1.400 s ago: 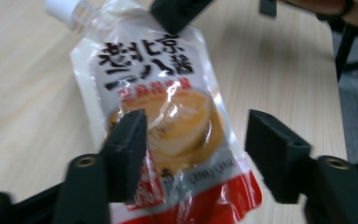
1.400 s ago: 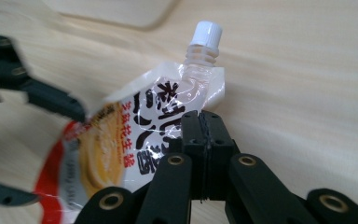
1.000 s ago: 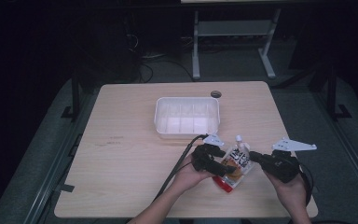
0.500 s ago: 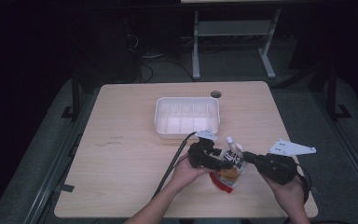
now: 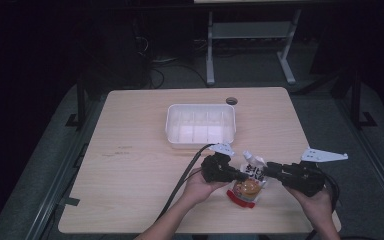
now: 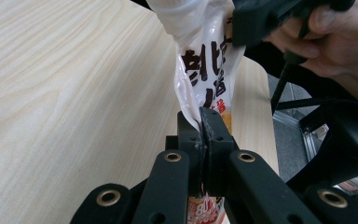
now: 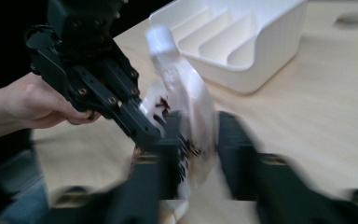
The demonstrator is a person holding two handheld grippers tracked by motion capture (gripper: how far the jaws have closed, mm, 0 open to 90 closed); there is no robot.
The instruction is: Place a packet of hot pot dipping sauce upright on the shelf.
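The pouch (image 5: 250, 181) is white with black lettering, an orange picture and a red bottom edge (cap white too). The tray (image 5: 200, 123) is white, the table (image 5: 130, 165) pale woodgrain.

A lab or test room, dimly lit. A plain wood worktop (image 5: 130, 165) with a cable hole (image 5: 231, 100) stands on grey carpet (image 5: 50, 150), with only a white tray (image 5: 200, 122) placed on it. Behind it are a metal table frame (image 5: 250, 45) and loose cables (image 5: 155, 75) on the floor, all in darkness.
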